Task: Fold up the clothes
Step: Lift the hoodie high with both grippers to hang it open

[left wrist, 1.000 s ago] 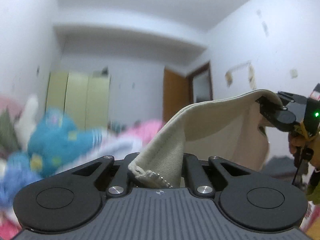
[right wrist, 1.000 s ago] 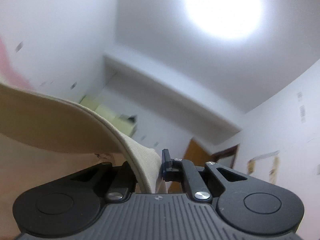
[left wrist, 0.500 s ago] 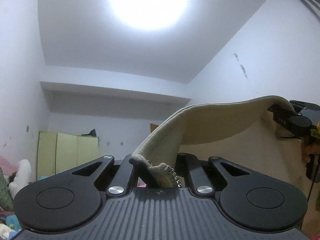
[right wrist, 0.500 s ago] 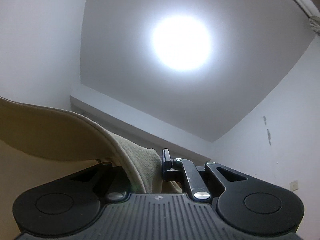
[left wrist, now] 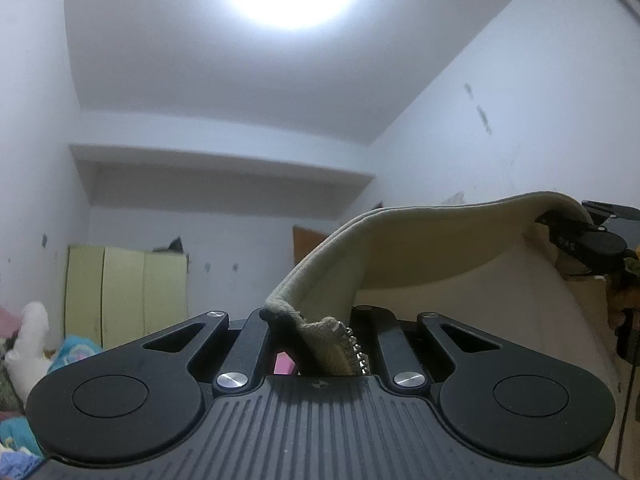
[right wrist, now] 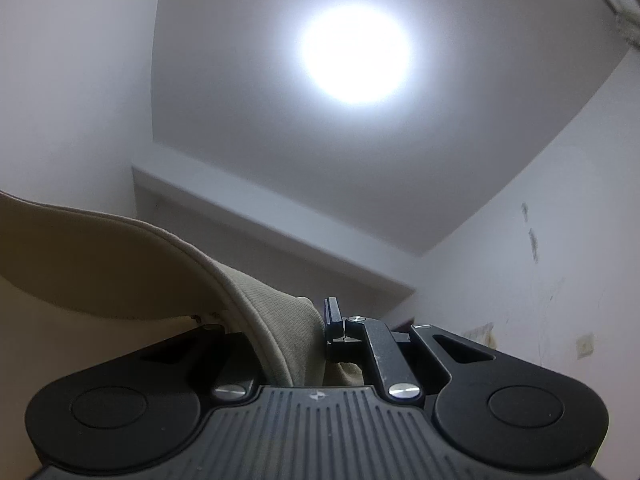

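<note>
- My left gripper (left wrist: 316, 332) has its fingers pinching one end of the beige garment (left wrist: 420, 256), right by the zipper teeth (left wrist: 356, 350); the cloth is bunched at about 6 o'clock in the left wrist view and arcs up toward 3 o'clock.
- My right gripper (right wrist: 312, 340) pinches the other end, ribbed cloth packed between its fingers; from the left wrist view I see it at 3 o'clock, with the edge strung between the two.
- The garment hangs in the air between both grippers, its body draping below the held edge, well above anything to lay it on.
- Risk one: the left hold sits on a thick rolled hem next to the zipper. I judge a sharp tug could let it slide out, and the whole piece would swing from one side.
- Risk two: both cameras point at the ceiling light (right wrist: 356, 52), so I cannot see a bench or a bed below. Lowering blind could drop the cloth crooked or onto the pile of clothes (left wrist: 68, 356) at 9 o'clock.
- Risk three: the edge sags between the grippers; if I do not draw them apart, the fold line will likely wrinkle.
- The right hold may catch two layers; I cannot tell from this angle.
</note>
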`<act>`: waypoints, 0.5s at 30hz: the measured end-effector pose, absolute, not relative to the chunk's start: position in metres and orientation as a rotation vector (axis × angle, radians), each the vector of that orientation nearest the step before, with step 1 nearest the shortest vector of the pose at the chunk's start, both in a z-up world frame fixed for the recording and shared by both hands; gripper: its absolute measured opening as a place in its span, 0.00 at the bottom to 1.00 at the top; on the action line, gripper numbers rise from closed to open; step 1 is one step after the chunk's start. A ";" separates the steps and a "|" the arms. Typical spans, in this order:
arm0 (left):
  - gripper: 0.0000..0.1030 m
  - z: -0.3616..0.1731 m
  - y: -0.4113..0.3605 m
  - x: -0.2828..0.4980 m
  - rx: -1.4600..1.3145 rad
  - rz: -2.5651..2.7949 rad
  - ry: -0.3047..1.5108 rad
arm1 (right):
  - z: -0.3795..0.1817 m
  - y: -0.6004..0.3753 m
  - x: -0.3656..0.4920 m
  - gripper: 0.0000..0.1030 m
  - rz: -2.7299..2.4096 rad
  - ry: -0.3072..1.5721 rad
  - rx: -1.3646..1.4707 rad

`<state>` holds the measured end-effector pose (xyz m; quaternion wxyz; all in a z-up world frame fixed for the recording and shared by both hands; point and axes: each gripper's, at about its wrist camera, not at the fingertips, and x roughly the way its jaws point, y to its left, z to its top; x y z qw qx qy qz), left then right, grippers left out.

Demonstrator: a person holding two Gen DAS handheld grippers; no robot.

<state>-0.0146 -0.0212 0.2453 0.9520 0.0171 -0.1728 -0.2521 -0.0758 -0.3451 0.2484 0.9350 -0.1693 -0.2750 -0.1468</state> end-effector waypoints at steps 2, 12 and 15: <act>0.08 0.239 -0.030 0.012 0.040 -0.500 -0.313 | 0.236 -0.356 -0.043 0.07 -0.295 -0.513 -0.346; 0.08 0.162 -0.085 0.215 0.096 -0.415 -0.028 | 0.146 -0.406 0.192 0.07 -0.296 -0.220 -0.349; 0.08 0.120 -0.095 0.275 0.112 -0.384 0.089 | 0.101 -0.404 0.272 0.07 -0.289 -0.098 -0.378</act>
